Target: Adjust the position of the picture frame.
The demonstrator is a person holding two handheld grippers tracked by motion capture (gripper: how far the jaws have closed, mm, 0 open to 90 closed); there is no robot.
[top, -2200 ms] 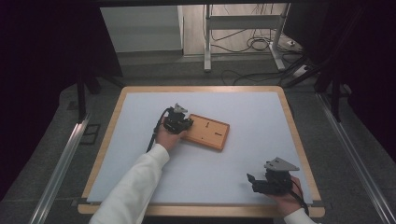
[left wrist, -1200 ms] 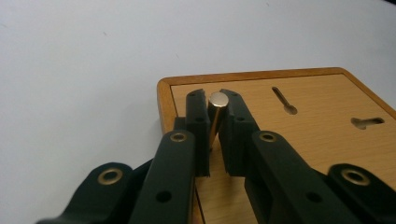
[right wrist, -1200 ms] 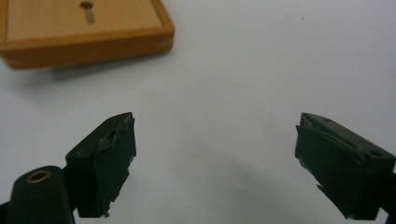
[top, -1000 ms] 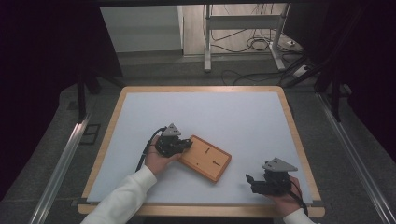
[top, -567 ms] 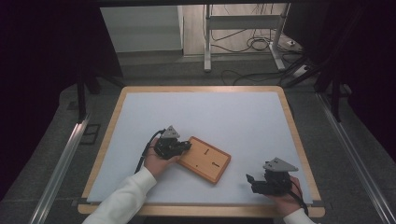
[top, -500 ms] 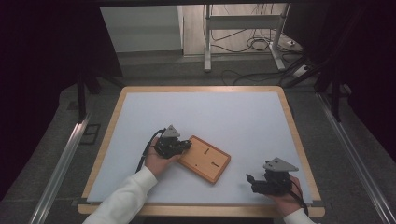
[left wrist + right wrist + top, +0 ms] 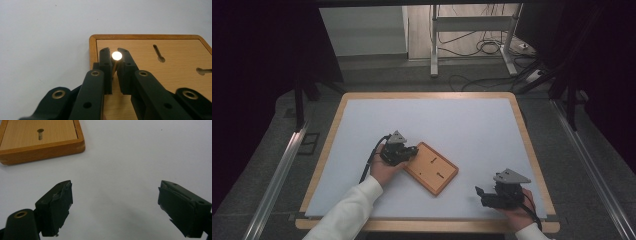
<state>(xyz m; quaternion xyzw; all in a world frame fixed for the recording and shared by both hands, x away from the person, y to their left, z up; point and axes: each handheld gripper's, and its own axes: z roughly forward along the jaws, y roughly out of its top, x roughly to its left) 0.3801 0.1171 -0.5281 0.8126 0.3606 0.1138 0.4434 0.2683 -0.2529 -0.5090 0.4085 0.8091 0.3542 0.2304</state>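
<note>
The left gripper (image 7: 114,65) has dragged the wooden board (image 7: 431,168) toward the near edge, jaws clamped on a brass pin (image 7: 116,56) between them, while the right gripper (image 7: 113,206) idles, jaws wide apart.

I see a white-topped table (image 7: 472,120) with a wooden rim on grey floor (image 7: 262,165). Beyond it, cables (image 7: 482,47) lie around a metal stand (image 7: 434,40); dark curtains (image 7: 257,55) flank both sides.
</note>
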